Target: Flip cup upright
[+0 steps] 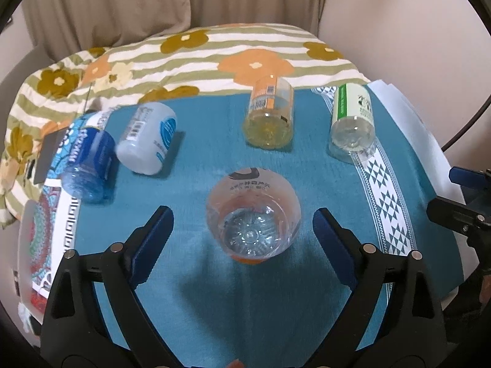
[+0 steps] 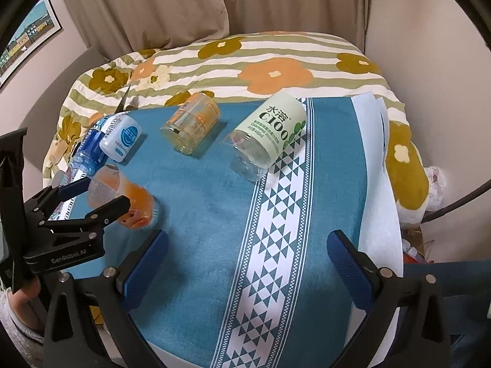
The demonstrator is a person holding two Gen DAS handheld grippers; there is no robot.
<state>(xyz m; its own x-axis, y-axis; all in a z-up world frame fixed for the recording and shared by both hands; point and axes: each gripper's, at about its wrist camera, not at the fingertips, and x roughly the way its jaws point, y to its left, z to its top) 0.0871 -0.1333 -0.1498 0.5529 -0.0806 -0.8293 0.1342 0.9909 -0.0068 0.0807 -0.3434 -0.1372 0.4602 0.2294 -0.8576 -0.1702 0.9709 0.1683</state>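
Observation:
A clear cup with an orange label [image 1: 253, 214] stands on the teal cloth with its open mouth up, tilted slightly. My left gripper [image 1: 242, 224] is open, its blue pads on either side of the cup and apart from it. In the right wrist view the same cup [image 2: 122, 196] sits between the left gripper's fingers [image 2: 113, 204]. My right gripper [image 2: 247, 257] is open and empty over the cloth's patterned band, to the right of the cup.
Several cut bottle cups lie on their sides at the back: dark blue [image 1: 87, 162], white-blue [image 1: 147, 138], orange [image 1: 270, 113] and green-labelled [image 1: 353, 122]. A flowered quilt [image 1: 214, 55] lies behind the teal cloth [image 1: 199, 291]. The right gripper shows at the right edge [image 1: 460, 214].

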